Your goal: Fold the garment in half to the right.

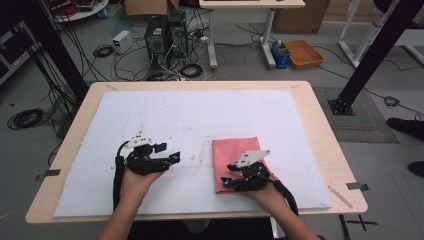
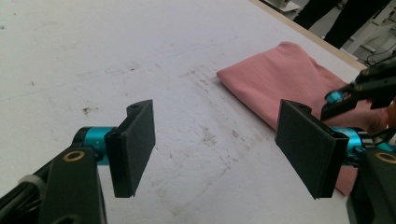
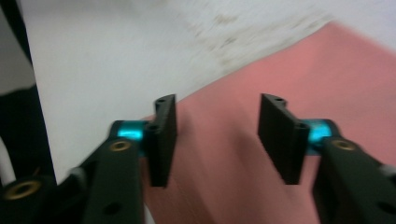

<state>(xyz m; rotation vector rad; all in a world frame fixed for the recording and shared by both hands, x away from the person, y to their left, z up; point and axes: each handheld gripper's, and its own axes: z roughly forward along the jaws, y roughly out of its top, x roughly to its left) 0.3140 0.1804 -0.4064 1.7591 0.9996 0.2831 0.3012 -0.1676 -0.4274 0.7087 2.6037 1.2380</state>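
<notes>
- High view: the pink cloth lies folded on the white sheet, right of the middle, its near edge close to the sheet's front edge.
- The right gripper sits over the cloth's near half; in the right gripper view its jaws stand apart above the cloth, holding nothing.
- The left gripper rests left of the cloth, well apart from it, jaws wide and empty.
- Left gripper view: bare, scuffed sheet lies between the jaws and the cloth's folded edge.
- Behind the cloth and to its left, the sheet is open up to the wooden table border.
</notes>
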